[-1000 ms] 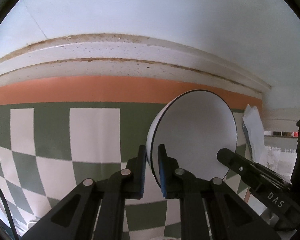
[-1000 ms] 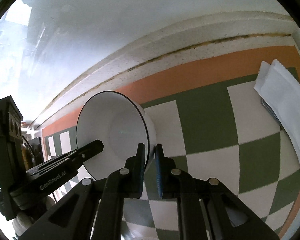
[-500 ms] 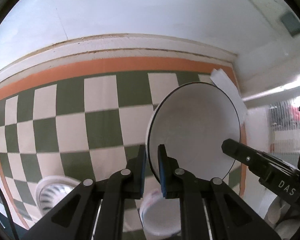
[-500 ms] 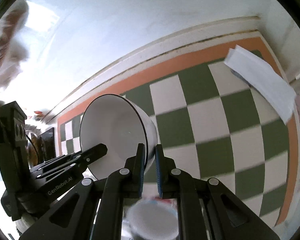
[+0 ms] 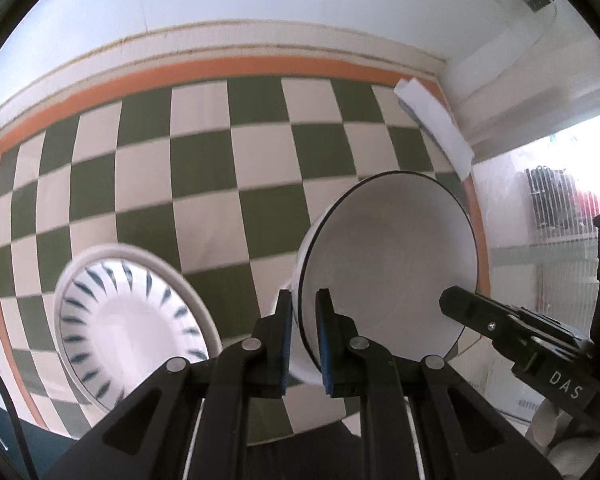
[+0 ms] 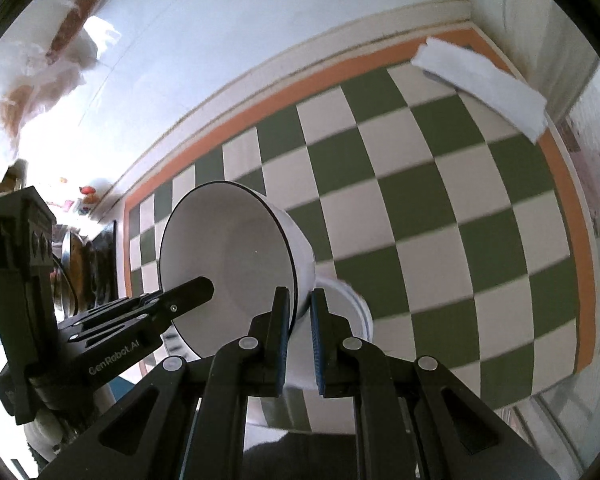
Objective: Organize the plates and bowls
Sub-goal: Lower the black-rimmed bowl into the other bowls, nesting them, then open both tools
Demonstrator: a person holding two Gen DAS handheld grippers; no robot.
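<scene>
Both tongs clamped on one white bowl, dark line around its rim, held tilted on edge above a green-and-white checked cloth with an orange border. Left gripper: blue pads pinch the bowl's rim, wall between them, the open inside facing to that gripper's right. Right gripper: pads closed on the opposite rim, the bowl's inside opening to that gripper's left. Each view catches the other tool's black finger reaching across to the far rim. To the left of the left gripper, lower down on the cloth, a white plate with dark radial dashes, blurred. Directly beyond the right gripper's tips, partly hidden under the held bowl, another white bowl on the cloth. Folded white paper at the cloth's far right corner, well apart from both tools.
</scene>
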